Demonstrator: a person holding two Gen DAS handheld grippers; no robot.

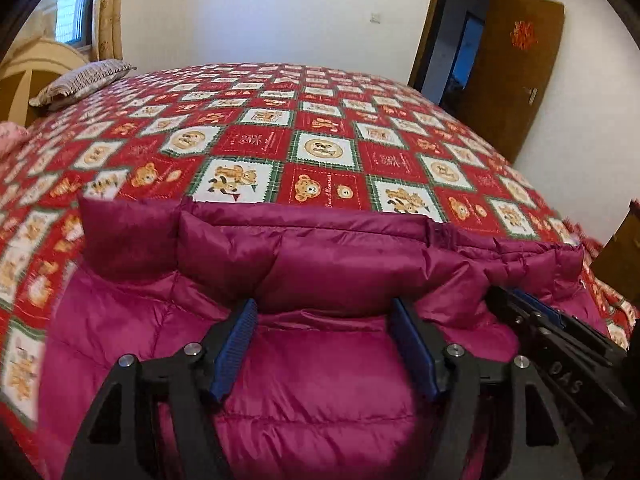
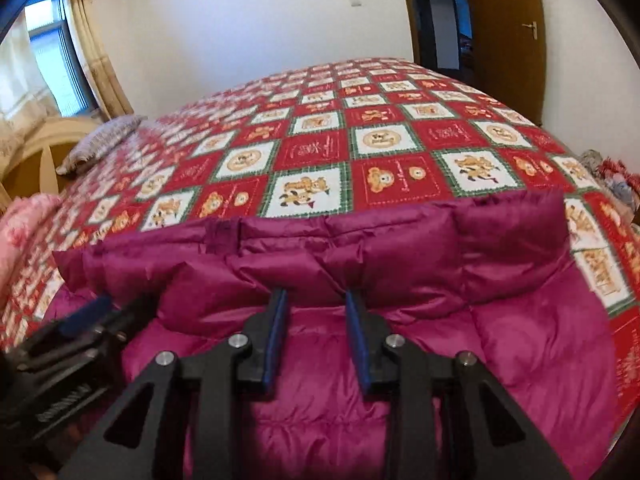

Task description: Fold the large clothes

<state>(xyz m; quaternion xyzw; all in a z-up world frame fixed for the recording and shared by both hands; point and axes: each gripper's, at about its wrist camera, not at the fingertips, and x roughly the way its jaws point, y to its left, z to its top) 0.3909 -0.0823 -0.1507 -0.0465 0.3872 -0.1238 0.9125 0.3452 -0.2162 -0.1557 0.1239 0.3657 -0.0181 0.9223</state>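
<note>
Both grippers idle: your left gripper [image 1: 324, 312] gapes wide, your right gripper [image 2: 316, 300] narrower, blue pads [image 1: 234, 344] clear of fabric, gripping nothing, side by side above the magenta down jacket [image 1: 320, 264] folded on the near edge of the teddy-bear bedspread [image 1: 320, 132].

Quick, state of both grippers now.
Left gripper: open, holding nothing, over the magenta puffer jacket.
Right gripper: open, narrower gap, holding nothing, at the jacket's folded edge.
</note>
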